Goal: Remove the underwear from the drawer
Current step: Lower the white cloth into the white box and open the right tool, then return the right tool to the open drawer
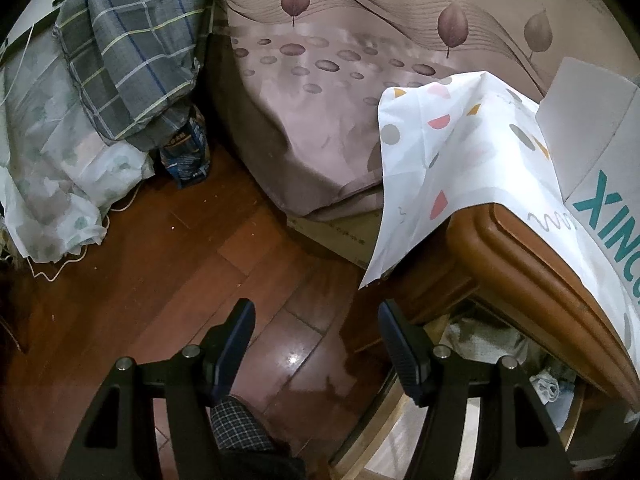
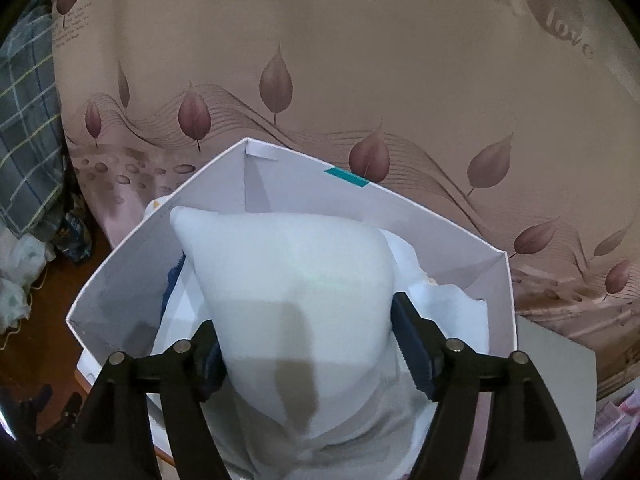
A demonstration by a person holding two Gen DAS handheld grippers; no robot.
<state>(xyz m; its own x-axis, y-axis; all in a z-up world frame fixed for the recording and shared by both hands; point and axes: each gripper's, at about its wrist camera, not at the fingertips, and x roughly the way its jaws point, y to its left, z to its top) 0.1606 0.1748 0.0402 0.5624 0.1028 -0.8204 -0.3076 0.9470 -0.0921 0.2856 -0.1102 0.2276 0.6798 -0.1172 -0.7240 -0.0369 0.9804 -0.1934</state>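
White underwear [image 2: 296,304] lies between the spread right fingers [image 2: 308,344], over the box [image 2: 460,224], seemingly just released. Left fingers [image 1: 316,344] spread, empty, beside the drawer [image 1: 500,344], which still holds cloth.

Drawer [image 1: 500,344] interior: mostly hidden under the nightstand top [image 1: 532,264], contents dim, perhaps folded cloth. White garment [image 2: 296,292]: near end ran off the picture's lower edge, covering the box [image 2: 440,216] floor.

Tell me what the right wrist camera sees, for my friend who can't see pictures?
A white piece of underwear lies bunched between the right gripper's open jaws, over an open white box that already holds other white cloth. Behind the box is a pinkish bedsheet printed with leaves.
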